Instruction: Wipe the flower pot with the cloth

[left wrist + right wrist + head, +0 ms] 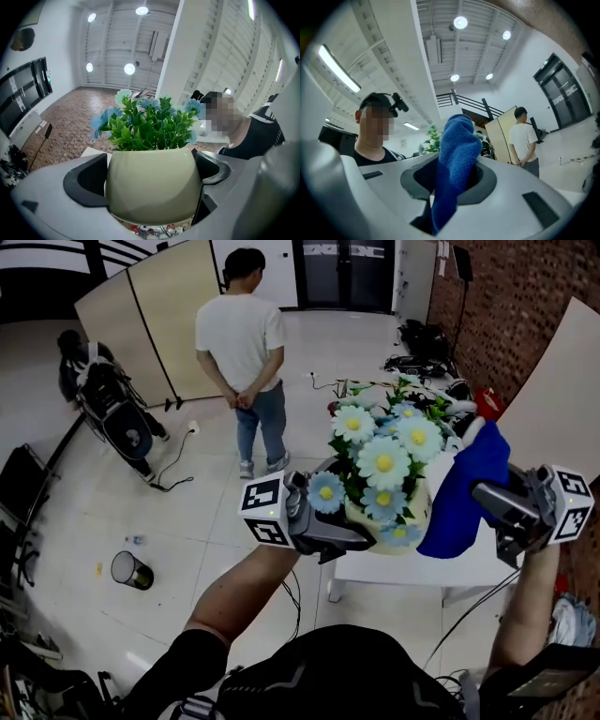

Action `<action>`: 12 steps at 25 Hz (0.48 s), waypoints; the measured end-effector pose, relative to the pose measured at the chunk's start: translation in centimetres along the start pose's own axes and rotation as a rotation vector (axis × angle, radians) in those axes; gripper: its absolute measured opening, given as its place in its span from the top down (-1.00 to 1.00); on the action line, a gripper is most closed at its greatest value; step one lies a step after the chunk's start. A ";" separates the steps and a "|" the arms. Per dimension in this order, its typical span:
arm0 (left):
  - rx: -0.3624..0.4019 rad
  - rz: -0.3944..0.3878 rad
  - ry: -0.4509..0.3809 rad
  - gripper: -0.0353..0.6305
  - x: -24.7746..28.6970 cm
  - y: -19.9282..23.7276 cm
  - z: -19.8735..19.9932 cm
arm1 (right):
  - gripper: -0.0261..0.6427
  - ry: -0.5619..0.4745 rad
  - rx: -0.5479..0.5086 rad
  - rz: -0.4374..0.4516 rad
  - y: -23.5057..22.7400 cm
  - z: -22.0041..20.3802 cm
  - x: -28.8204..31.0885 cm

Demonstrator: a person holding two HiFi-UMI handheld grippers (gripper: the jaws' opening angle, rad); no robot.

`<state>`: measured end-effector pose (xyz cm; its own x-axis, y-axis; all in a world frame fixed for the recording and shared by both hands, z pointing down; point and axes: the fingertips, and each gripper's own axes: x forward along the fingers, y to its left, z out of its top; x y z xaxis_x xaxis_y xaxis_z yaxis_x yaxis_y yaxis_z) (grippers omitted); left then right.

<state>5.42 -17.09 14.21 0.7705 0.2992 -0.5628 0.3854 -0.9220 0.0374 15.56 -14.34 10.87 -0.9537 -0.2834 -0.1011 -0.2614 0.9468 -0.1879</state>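
Left tool [352, 538] clamps the flower pot [152, 183] steady so my right tool [492, 498], pinching the cloth [466, 488], can reach its side.

The right tongs [451, 187] are clamping the cloth [458, 145], which is sticking up between the jaws. Right of the cloth, a person [524, 136] is standing by a beige panel [499, 133], back turned.

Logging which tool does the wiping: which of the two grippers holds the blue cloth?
The right gripper: its jaws are shut on the blue terry cloth. The left gripper instead clamps the cream flower pot of blue and white flowers.
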 end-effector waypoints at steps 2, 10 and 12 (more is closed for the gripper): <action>-0.001 -0.019 0.009 -0.90 0.3 -0.3 0.4 | 0.69 -0.006 0.068 -0.019 -3.1 0.0 0.2; 0.011 -0.048 0.062 -0.90 0.6 -0.7 1.4 | 0.69 0.108 0.175 0.187 -4.4 -1.5 4.9; 0.016 -0.023 0.074 -0.90 0.1 -0.6 1.4 | 0.69 0.111 0.168 0.216 -3.0 -1.2 4.9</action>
<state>4.58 -16.81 13.00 0.7971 0.3376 -0.5006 0.3959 -0.9182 0.0111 11.50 -18.43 12.15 -0.9974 -0.0508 -0.0503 -0.0312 0.9421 -0.3338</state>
